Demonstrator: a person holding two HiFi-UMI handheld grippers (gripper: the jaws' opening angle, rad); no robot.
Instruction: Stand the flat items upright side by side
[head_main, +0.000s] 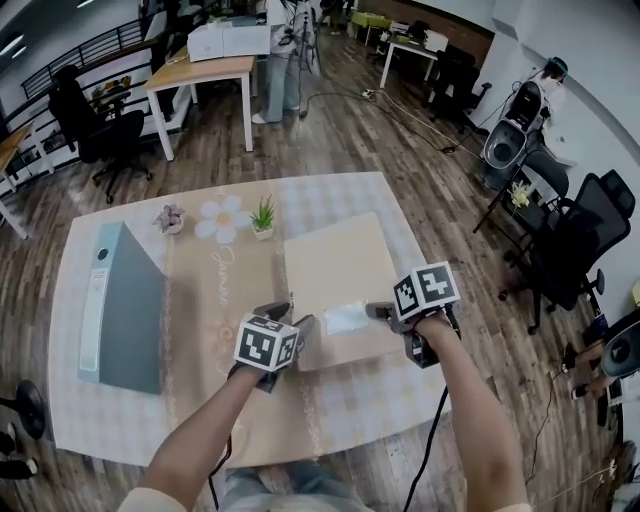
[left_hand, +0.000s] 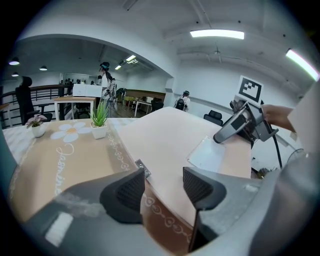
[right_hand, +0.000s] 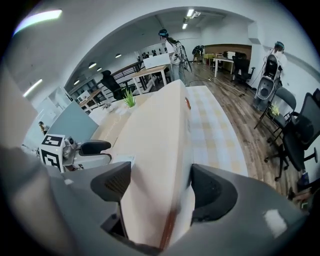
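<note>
cream flat rectangular binder (head_main: 335, 270) lay mid-table, its long axis running away from the person and its right side tilted up.
at far left a grey-blue binder (head_main: 125, 310) stood upright, well apart. the left gripper (left_hand: 164, 187) held its jaws apart astride the cream binder's near left corner, not pressing. the plain face carried a pale label pocket (head_main: 346, 318) by its near edge. the right gripper (right_hand: 161, 187) clamped the near right edge. beneath lay a checked cloth (head_main: 100, 420) with a tan runner (head_main: 215, 290), and a wood floor (head_main: 330, 130) stretched beyond.
</note>
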